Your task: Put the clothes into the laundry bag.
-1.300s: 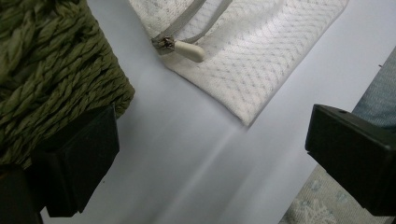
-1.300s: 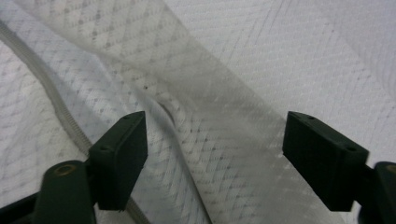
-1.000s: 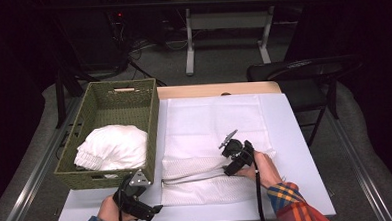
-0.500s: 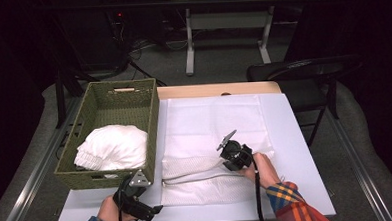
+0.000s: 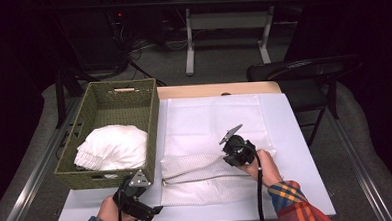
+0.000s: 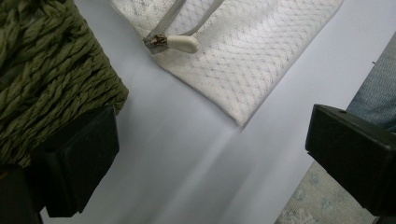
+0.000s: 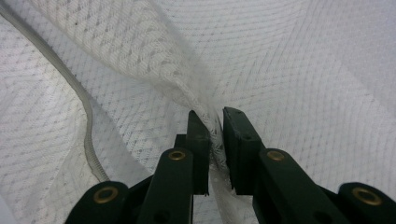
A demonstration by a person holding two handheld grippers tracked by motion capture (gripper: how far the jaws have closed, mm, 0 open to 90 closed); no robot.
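R gripper [image 7: 215, 140] has just closed, pinching the mesh laundry bag's [image 5: 207, 175] top layer mid-frame, L gripper [image 6: 210, 158] spread & idle lower left; next, I'd judge: lift to open bag w/o slipping.

One mesh laundry bag [image 5: 207, 177], one woven basket [image 5: 149, 112], one white bundle [image 5: 113, 146], one chair [image 5: 302, 73], two grippers.

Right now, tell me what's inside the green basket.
The green basket holds bundled white cloth at its near end. The far end shows bare woven floor. Anything beneath the cloth is covered.
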